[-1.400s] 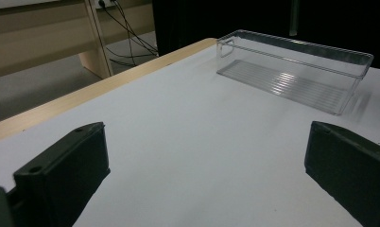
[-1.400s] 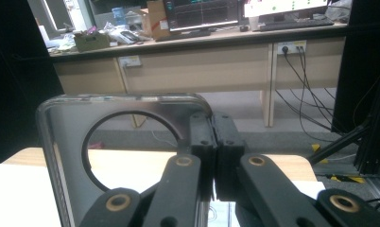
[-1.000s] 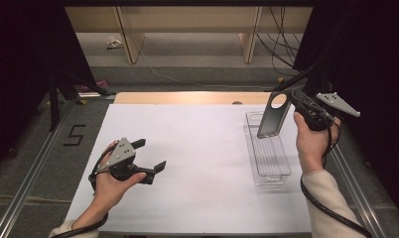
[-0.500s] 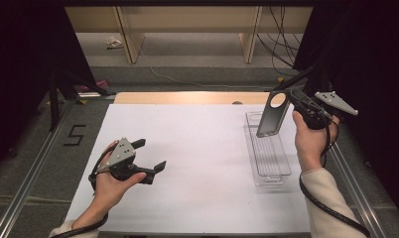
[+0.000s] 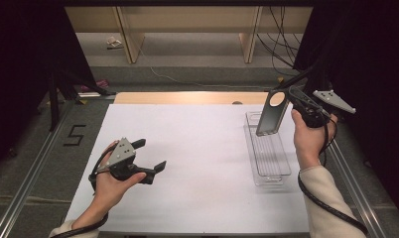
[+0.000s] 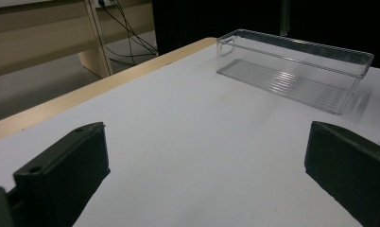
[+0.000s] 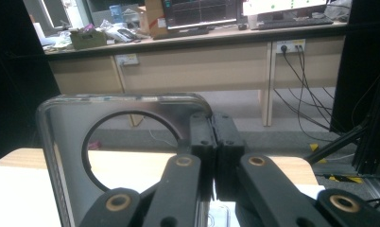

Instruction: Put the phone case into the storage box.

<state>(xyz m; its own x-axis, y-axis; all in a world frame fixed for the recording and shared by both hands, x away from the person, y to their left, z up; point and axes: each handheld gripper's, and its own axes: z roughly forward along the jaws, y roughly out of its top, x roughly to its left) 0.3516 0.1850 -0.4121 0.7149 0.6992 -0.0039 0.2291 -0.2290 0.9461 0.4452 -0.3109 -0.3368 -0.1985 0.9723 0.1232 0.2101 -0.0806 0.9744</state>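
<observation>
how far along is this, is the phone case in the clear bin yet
Not yet. Done: the right gripper has the phone case pinched at its edge and lifted. In hand: the case hangs above the clear bin's far end. Left: lowering it in and releasing. The left gripper rests open on the white table.

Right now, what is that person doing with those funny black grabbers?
A person holds a grabber in each hand at a white table. The right grabber is shut on a dark phone case with a big round hole, held up in the air above a clear plastic tray. The left grabber waits open and empty, low over the table.
</observation>
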